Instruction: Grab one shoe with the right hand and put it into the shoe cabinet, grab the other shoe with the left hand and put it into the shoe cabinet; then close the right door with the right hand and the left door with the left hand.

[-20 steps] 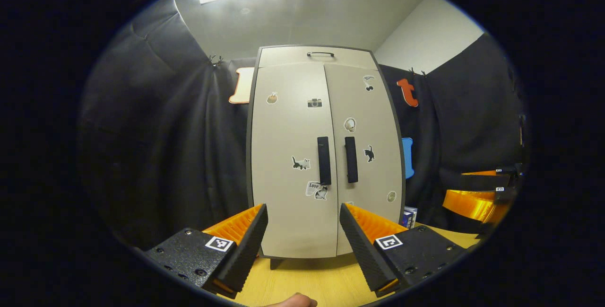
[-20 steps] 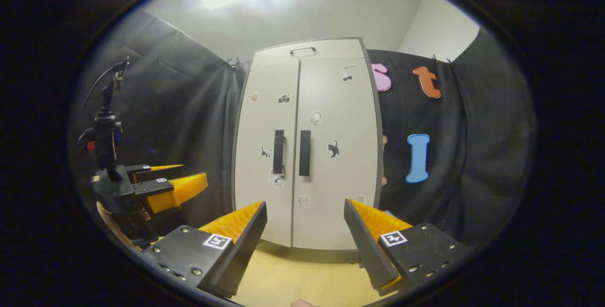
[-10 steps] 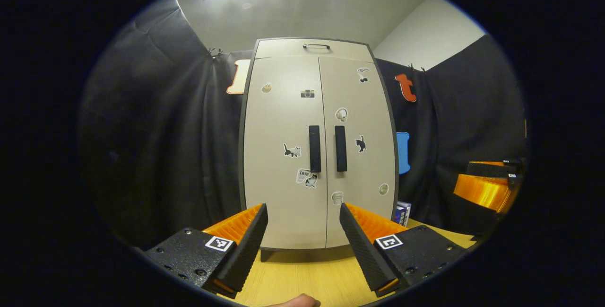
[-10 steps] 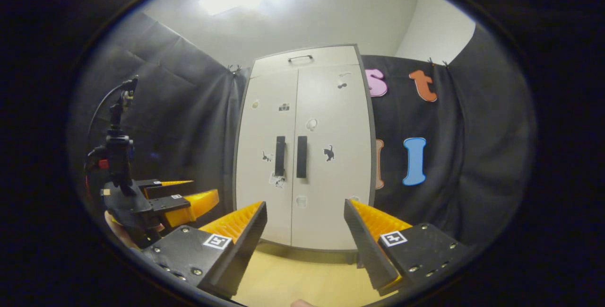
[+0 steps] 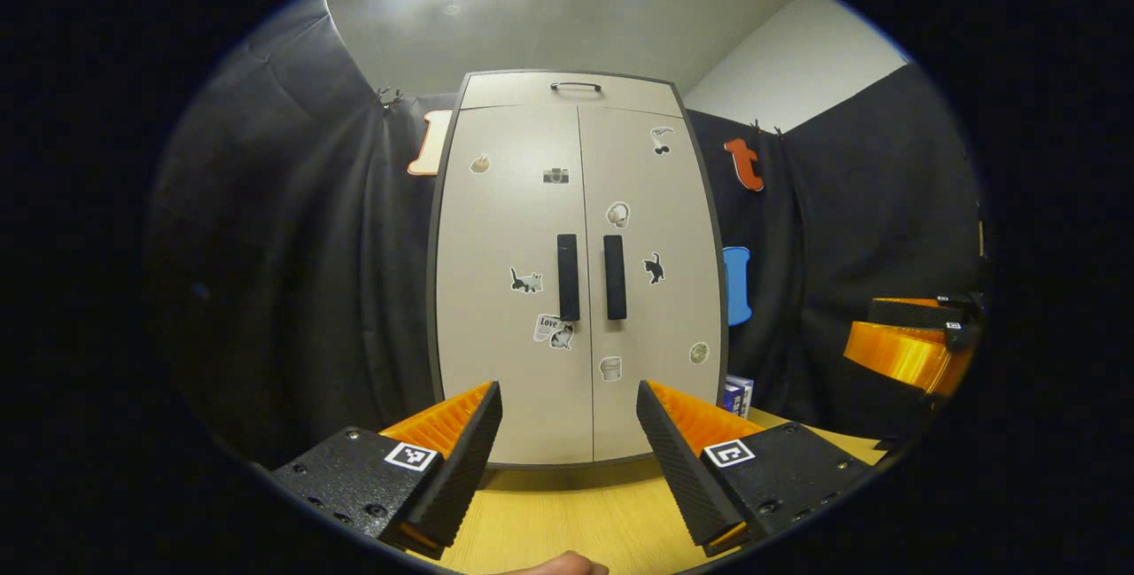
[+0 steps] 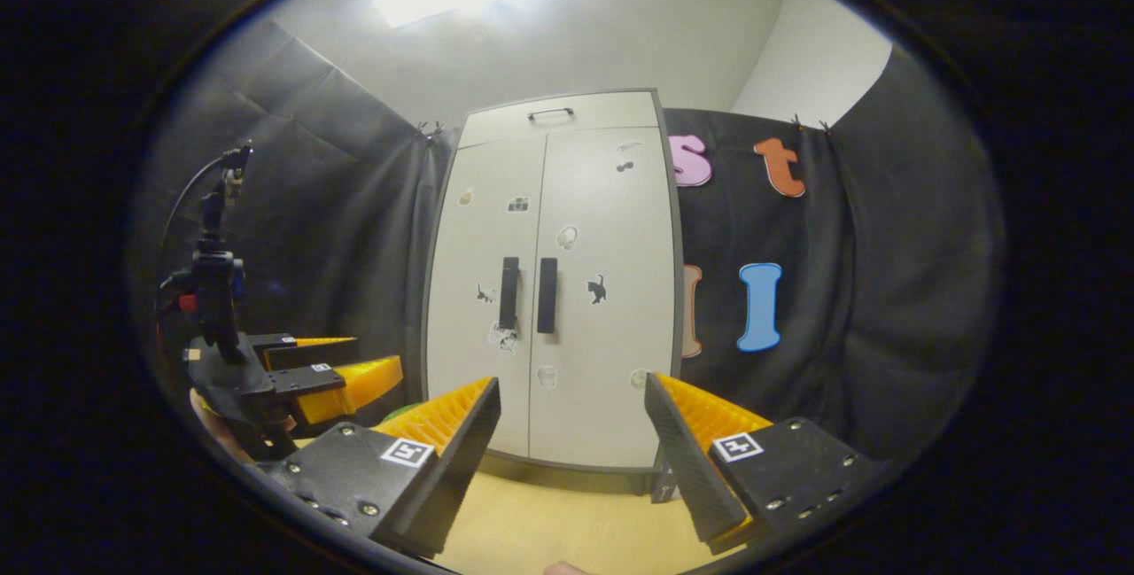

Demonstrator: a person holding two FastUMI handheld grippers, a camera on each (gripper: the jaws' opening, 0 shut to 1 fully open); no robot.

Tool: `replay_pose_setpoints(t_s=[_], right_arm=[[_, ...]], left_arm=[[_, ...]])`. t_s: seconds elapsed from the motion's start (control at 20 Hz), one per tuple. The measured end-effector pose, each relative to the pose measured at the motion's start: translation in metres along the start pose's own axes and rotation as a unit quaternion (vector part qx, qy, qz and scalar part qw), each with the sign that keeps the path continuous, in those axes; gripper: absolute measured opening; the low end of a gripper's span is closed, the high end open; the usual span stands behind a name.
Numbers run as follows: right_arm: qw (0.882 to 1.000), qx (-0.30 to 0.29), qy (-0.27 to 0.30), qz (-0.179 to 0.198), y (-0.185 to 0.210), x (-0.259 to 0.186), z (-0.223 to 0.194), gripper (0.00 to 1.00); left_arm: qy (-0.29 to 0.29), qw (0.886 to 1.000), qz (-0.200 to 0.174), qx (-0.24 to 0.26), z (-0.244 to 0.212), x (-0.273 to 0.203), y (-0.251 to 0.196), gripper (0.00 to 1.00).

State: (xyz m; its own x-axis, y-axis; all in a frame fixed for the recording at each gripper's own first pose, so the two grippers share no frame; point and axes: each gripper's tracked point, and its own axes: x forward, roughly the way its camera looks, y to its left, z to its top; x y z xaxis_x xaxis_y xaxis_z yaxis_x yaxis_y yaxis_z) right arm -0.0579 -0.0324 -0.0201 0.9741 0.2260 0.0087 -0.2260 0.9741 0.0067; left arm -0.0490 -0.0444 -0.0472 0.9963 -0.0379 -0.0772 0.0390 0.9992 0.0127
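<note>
Black cloth walls enclosed the booth, and a wooden table (image 5: 567, 517) carried the shoe cabinet (image 5: 576, 274) at its far side. Over the last second the cabinet shrank in both views and more table showed in front of it, so both grippers had drawn back from it.

Cabinet condition:
- The left door (image 5: 509, 291) and the right door (image 5: 656, 283) sat flush, meeting along the centre seam.
- The two dark handles (image 5: 589, 277) stood side by side at that seam.
- No shoe was visible on the table in either view; whether the shoes were inside could not be confirmed through the closed doors, though that seemed likely.

Gripper condition:
- The left gripper (image 5: 567, 433) was held near the table's front edge with its jaws wide and nothing between them. It also appeared at the far left of the right gripper view (image 6: 306, 376).
- The right gripper (image 6: 571, 433) was likewise spread wide and empty. It appeared at the far right of the left gripper view (image 5: 912, 340).

A small box (image 5: 735, 393) stood beside the cabinet's right foot.

Assessment: with both doors closed and both grippers withdrawn and free, the task appeared complete.
</note>
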Motion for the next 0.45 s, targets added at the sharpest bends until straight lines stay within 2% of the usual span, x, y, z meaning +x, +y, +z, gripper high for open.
replay_pose_setpoints(t_s=[0.45], right_arm=[[1.0,-0.005,0.004,0.001,0.0062,0.0042,-0.004,0.99]], left_arm=[[0.002,1.0,0.01,0.003,-0.0046,-0.0016,0.0075,0.94]])
